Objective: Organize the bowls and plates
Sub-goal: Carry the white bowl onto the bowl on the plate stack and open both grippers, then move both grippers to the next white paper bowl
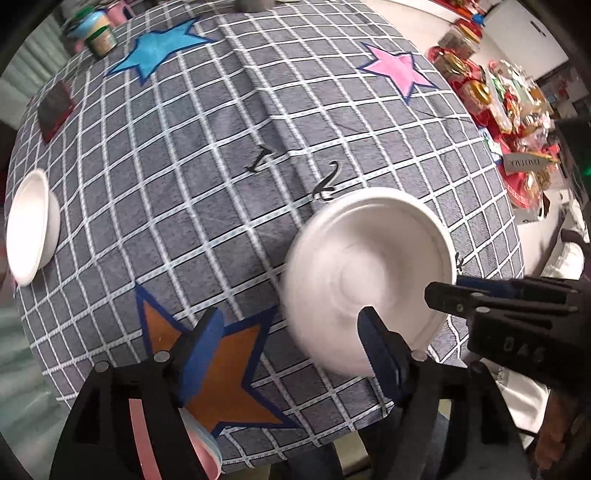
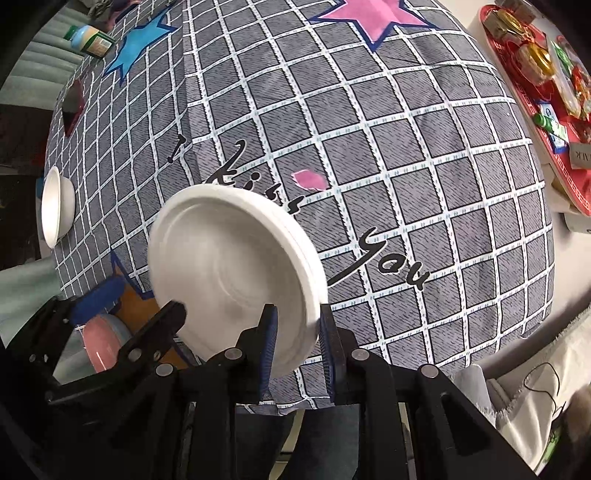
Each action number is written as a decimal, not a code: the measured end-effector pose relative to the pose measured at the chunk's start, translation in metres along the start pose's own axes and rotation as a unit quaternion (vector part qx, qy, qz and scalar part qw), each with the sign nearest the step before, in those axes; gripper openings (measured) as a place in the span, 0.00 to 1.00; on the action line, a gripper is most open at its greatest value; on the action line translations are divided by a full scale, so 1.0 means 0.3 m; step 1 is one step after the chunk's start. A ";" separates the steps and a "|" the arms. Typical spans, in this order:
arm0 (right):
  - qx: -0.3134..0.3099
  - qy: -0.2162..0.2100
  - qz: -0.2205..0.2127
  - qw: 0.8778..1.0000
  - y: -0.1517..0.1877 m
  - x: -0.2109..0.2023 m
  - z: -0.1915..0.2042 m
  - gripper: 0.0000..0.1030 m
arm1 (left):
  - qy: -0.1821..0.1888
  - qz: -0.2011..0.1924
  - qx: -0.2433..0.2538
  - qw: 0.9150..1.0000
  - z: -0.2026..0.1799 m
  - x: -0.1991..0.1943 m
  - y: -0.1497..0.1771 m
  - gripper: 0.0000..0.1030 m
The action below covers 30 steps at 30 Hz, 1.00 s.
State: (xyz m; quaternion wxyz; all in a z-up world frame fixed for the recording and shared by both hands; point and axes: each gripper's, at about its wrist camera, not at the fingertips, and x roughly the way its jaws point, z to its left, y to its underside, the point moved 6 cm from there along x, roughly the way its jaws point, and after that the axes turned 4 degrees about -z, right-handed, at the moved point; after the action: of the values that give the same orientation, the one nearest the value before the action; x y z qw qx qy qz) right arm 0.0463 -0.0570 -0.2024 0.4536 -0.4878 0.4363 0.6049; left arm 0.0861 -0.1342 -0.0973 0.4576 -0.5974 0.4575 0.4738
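Note:
A white plate point(image 1: 369, 273) point(image 2: 229, 273) hangs tilted above the checked tablecloth point(image 1: 221, 147) point(image 2: 406, 147). My right gripper point(image 2: 298, 341) is shut on its near rim, which looks layered. In the left wrist view that gripper point(image 1: 447, 291) reaches in from the right. My left gripper point(image 1: 291, 350) stands open over an orange star; its right finger point(image 1: 380, 354) is beside the plate's rim and its pads are not pressing on it. A white bowl point(image 1: 31, 225) point(image 2: 55, 206) sits at the table's left edge. Pink and blue dishes point(image 1: 199, 443) point(image 2: 103, 343) lie below the left gripper.
A jar with a green lid point(image 1: 98, 33) point(image 2: 90, 38) and a dark square object point(image 1: 55, 107) stand at the far left. A red tray of wrapped goods point(image 1: 517, 122) point(image 2: 546, 74) sits beyond the table's right side. The cloth drops off at the near edge.

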 end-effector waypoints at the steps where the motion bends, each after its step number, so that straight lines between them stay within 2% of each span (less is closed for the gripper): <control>1: 0.003 -0.001 0.000 1.000 -0.001 0.000 -0.002 0.33 | 0.000 0.001 -0.005 1.000 0.017 -0.002 0.009 0.76; 2: 0.005 -0.001 0.000 1.000 -0.001 0.001 -0.002 0.59 | 0.000 0.001 -0.013 1.000 0.039 -0.005 0.020 0.77; 3: 0.006 -0.002 -0.002 1.000 -0.002 -0.002 -0.005 0.75 | 0.000 0.002 -0.019 1.000 0.055 -0.008 0.028 0.77; 11: 0.004 0.012 -0.015 1.000 -0.027 -0.055 -0.051 0.76 | -0.002 -0.008 -0.061 0.998 0.164 -0.047 0.074 0.77; 14: 0.000 0.013 -0.021 1.000 -0.054 -0.069 -0.034 0.98 | -0.003 -0.021 -0.079 0.997 0.214 -0.078 0.071 0.77; 22: -0.044 0.013 -0.034 0.998 -0.121 -0.106 0.113 0.98 | -0.010 -0.060 -0.135 0.989 0.393 -0.162 0.010 0.77; 25: -0.068 0.012 -0.035 0.997 -0.152 -0.112 0.180 0.98 | -0.018 -0.074 -0.162 0.984 0.485 -0.193 -0.016 0.77; 30: -0.109 0.008 -0.032 0.993 -0.195 -0.086 0.340 0.98 | -0.043 -0.089 -0.223 0.970 0.693 -0.212 -0.042 0.78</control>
State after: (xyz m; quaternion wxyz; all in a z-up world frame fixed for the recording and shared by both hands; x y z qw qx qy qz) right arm 0.0865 0.0509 -0.1673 0.4135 -0.5530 0.3552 0.6301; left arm 0.0594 0.0787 -0.0609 0.3725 -0.7016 0.2653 0.5465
